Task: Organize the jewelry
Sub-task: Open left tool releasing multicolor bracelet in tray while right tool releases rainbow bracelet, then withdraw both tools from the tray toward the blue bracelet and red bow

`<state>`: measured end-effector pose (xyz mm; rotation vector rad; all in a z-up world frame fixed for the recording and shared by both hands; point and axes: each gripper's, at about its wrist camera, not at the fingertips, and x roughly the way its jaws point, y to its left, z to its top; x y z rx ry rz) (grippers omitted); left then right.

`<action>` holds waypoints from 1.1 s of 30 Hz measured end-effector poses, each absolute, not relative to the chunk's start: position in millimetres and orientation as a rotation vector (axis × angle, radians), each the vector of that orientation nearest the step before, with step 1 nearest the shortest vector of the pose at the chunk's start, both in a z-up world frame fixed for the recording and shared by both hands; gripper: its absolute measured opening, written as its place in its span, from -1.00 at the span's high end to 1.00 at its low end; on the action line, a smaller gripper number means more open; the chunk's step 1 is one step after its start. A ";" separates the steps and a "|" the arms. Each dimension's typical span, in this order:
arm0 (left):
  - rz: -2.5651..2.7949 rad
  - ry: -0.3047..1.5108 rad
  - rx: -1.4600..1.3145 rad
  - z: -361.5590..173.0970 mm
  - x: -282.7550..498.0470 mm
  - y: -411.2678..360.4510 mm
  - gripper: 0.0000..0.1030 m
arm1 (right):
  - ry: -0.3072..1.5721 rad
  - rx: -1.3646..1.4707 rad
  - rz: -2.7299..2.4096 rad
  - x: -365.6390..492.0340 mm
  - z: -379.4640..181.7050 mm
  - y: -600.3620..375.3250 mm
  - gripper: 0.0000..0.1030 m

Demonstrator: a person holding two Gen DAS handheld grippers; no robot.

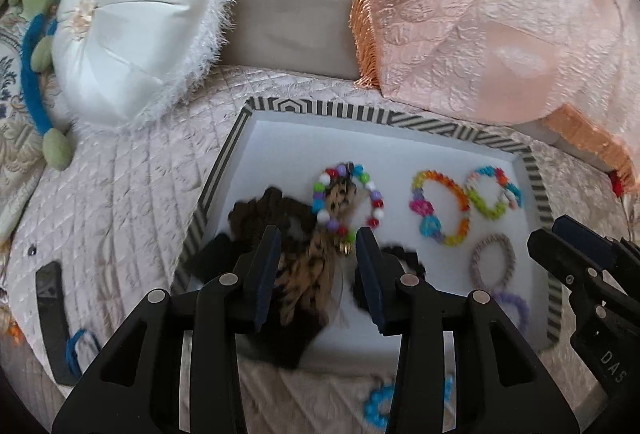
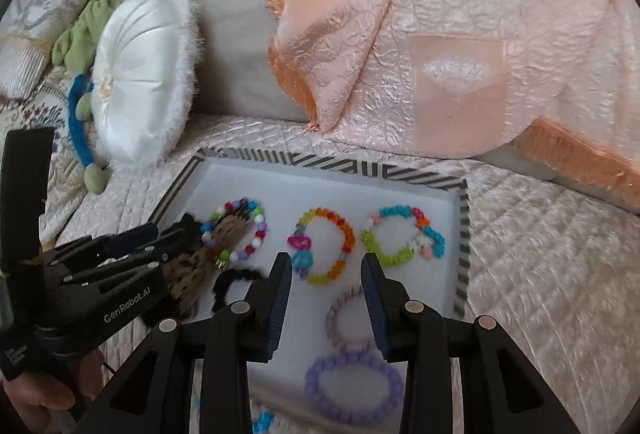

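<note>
While left tool [image 1: 316, 254] gapes over leopard scrunchie [image 1: 308, 274], right tool [image 2: 326, 274] likewise apart, empty.

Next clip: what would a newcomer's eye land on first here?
Bright beaded bracelets lie in a row on the white floor of the striped-rimmed tray on the quilted bed. At the tray's left, the open left tool hangs over a leopard-print scrunchie. A white round pillow stands behind.
</note>
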<state>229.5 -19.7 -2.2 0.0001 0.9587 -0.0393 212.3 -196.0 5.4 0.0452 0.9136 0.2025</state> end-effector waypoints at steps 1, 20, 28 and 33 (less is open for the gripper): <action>-0.037 0.954 -0.001 -1.2 222.0 -18.2 0.26 | 0.908 0.042 0.189 203.4 7.4 -195.3 0.33; -0.042 0.924 0.043 -15.8 94.1 -19.9 0.25 | 0.882 0.035 0.125 74.6 -6.9 -203.5 0.27; -0.047 0.916 0.038 -18.7 75.6 -28.7 0.25 | 0.888 0.016 0.116 46.5 -8.8 -208.4 0.26; -0.053 0.911 0.046 -17.0 70.9 -33.5 0.25 | 0.893 -0.001 0.119 36.4 -11.1 -207.5 0.26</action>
